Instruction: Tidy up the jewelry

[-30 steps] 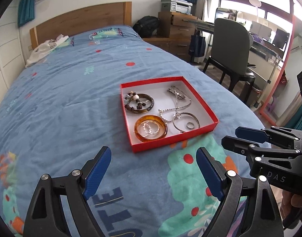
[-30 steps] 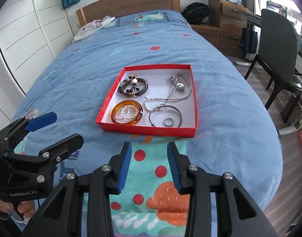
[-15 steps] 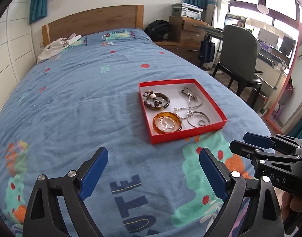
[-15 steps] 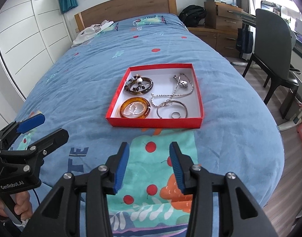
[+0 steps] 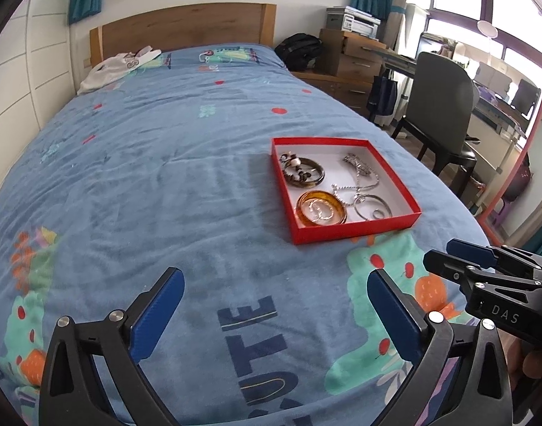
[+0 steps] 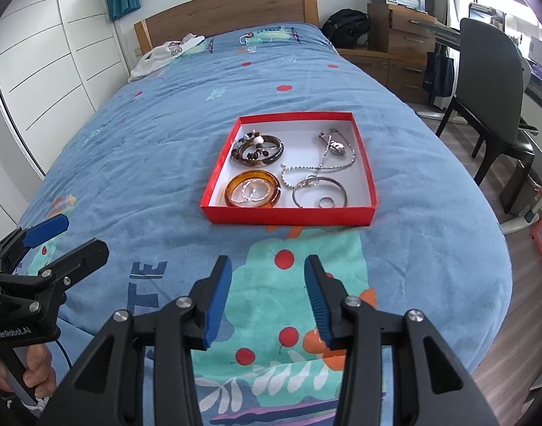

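The left tongs [image 5: 274,294] are opening wide with nothing between them, low over the blue blanket [image 5: 146,184]. The red box [image 5: 356,229] sits ahead to the right, with all the jewelry inside. From the other side, the right tongs [image 6: 267,298] are opening too, and they are empty. The orange bangle [image 6: 253,191] lies in the box's near corner, touching the silver chain [image 6: 317,168]. It looks like the tidying may be done, so both tongs should stay clear of the box. Nothing blocks the way.
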